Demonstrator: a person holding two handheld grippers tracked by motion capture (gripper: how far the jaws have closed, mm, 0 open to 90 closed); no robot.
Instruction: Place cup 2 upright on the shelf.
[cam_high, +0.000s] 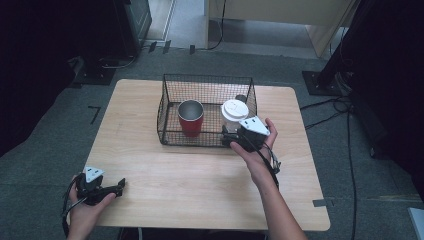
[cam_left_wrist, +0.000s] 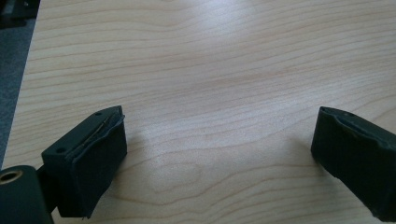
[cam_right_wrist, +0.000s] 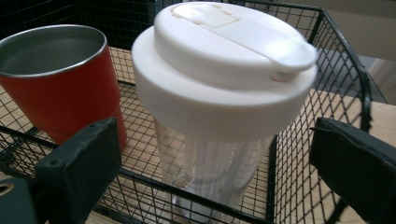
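So: right gripper (cam_high: 231, 138) sits at the front right corner of the wire basket (cam_high: 167, 107), jaws spread wide with nothing clamped. In the right gripper view both pads (cam_right_wrist: 88, 163) stand clear of the tumbler (cam_right_wrist: 219, 93), one on each side, and the basket's front rim crosses between jaws and tumbler, so the wire is what stands in the way. Tumbler is clear plastic with a white lid, upright inside the basket at its right end; red cup (cam_high: 191, 117) with a steel interior stands upright just left of it, apart, gap visible in both views. A small dark object shows behind the tumbler in the high view, too small to identify. Tumbler base is blurred behind the mesh, so contact with the basket floor is hard to confirm. Right hand (cam_high: 260, 155) and grey plate cover the gripper body and the basket's near corner from above. Left gripper (cam_high: 117, 187) rests at the front left of the table (cam_high: 200, 185), well apart from the basket, jaws wide over bare wood, nothing between them. Its right jaw is cut off by the frame edge in the left gripper view. Floor around the table carries cables and dark stands, edges lost in shadow.
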